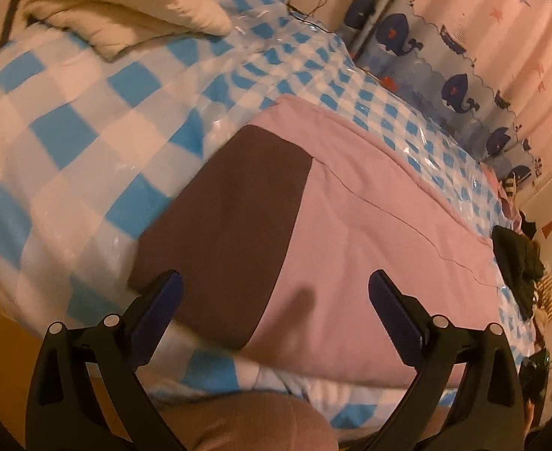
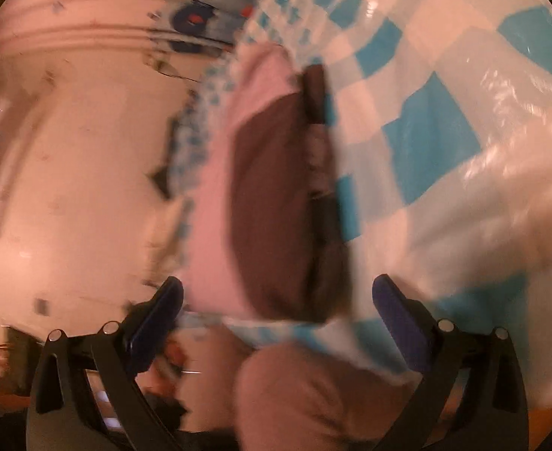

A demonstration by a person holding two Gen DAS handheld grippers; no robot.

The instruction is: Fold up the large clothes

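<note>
Your left gripper (image 1: pixel 276 297) has its jaws spread wide with nothing between them; it hangs above the near end of the garment (image 1: pixel 351 233), and its blue fingers (image 1: pixel 396 312) do not touch the cloth. The garment is pink with a dark brown panel (image 1: pixel 227 218) on its left side, and it lies flat on the bed (image 1: pixel 58 112), reaching to the near edge. The bed is covered with a blue and white checked sheet under a glossy clear film. A white quilt (image 1: pixel 125 7) is bunched at the far left corner, and a curtain (image 1: pixel 445 71) printed with whales hangs beyond the far side. Your right gripper (image 2: pixel 278 300) also has its jaws spread and holds nothing; its view is blurred, but the garment (image 2: pixel 216 203) shows ahead of the fingers with the brown panel (image 2: pixel 272 210) facing the camera and the checked bed (image 2: pixel 445 143) to the right.
</note>
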